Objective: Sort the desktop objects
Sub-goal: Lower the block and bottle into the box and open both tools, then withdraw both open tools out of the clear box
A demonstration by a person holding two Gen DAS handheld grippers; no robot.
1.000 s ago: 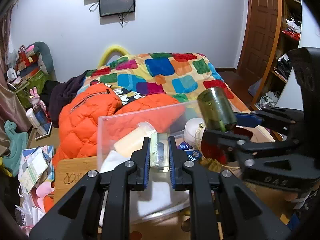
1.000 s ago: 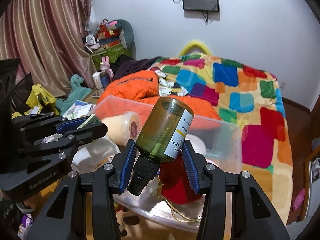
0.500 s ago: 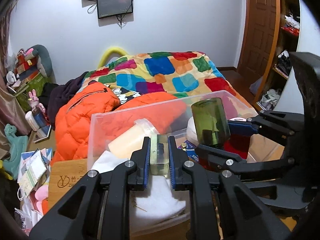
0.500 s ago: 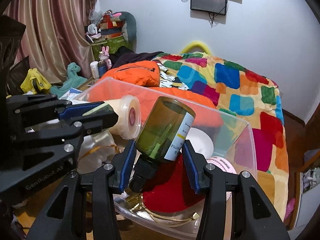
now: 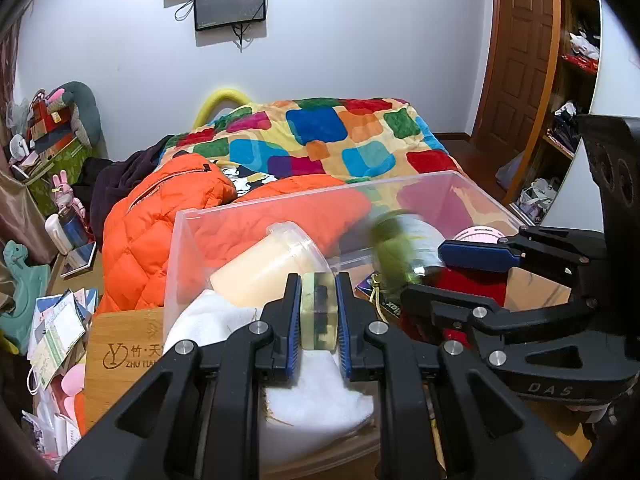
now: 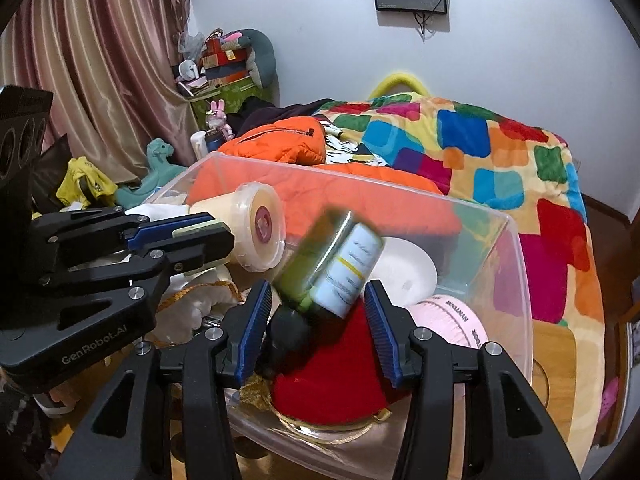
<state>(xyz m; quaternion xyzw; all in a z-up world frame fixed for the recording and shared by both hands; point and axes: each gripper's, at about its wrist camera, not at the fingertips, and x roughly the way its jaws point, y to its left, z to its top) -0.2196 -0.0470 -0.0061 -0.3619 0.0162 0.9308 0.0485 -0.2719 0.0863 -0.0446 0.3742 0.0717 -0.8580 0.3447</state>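
Note:
My left gripper point(image 5: 318, 280) is shut on a small pale green translucent block point(image 5: 318, 312), held over the near edge of the clear plastic bin point(image 5: 280, 206). In the right wrist view the left gripper point(image 6: 222, 229) stands at the left beside a cream jar point(image 6: 260, 232). My right gripper point(image 6: 318, 286) hangs over the bin's right half. Between its blue pads a dark green bottle point(image 6: 340, 256) with a white label is motion-blurred and tilted cap-down, with a gap on each side. Below it lies a red cloth thing point(image 6: 332, 376).
The bin also holds a white cloth point(image 5: 320, 392), a white dish point(image 6: 404, 268) and a pink round box point(image 6: 452, 316). A bamboo board point(image 5: 124, 344) lies left of the bin. Behind are an orange jacket point(image 5: 160, 220), a bed with a colourful blanket point(image 5: 320, 140), and floor clutter at the left.
Both grippers have come lower over the bin. The green bottle, gripped sharply before, now looks blurred and loose between the right pads, sunk toward the red cloth. The left grip is unchanged.

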